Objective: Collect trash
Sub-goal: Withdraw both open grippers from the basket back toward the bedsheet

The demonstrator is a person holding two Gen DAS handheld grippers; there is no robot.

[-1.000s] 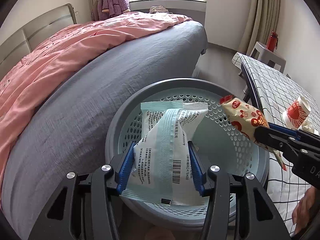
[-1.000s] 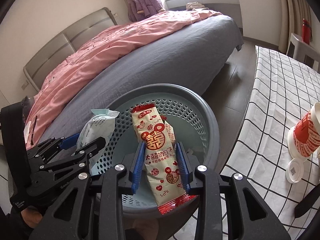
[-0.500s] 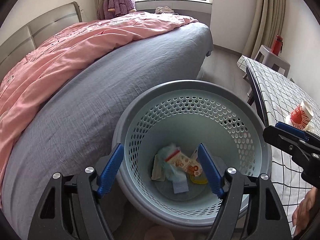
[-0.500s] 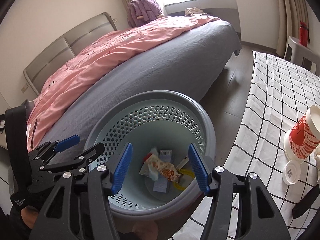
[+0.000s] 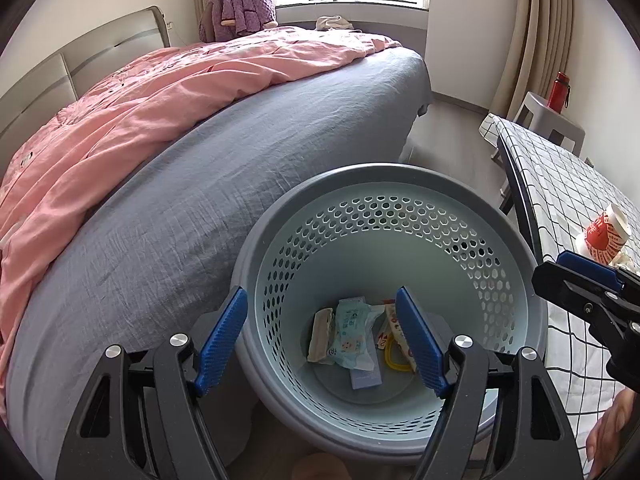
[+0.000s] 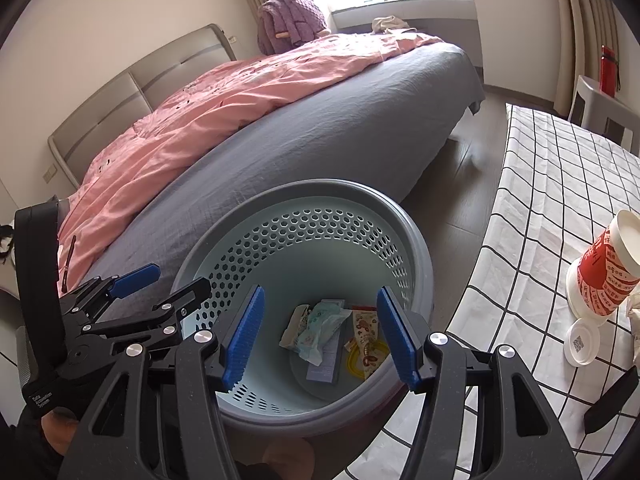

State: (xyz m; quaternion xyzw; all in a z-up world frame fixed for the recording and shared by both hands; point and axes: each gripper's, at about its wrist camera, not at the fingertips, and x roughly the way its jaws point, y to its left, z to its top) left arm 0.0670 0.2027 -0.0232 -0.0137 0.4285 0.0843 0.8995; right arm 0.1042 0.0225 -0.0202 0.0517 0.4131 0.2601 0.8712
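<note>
Both the left gripper and right gripper were held spread and empty above the perforated basket. At its bottom, a pale blue wipes packet and a red-patterned snack wrapper were seen among other scraps.

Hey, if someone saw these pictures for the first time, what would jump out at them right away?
The pale blue perforated trash basket fills the foreground, with crumpled wrappers at its bottom. The left gripper and the right gripper hang open above it. Behind it spreads a pink duvet on a grey bed; a red paper cup lies on the checked tablecloth, right.
</note>
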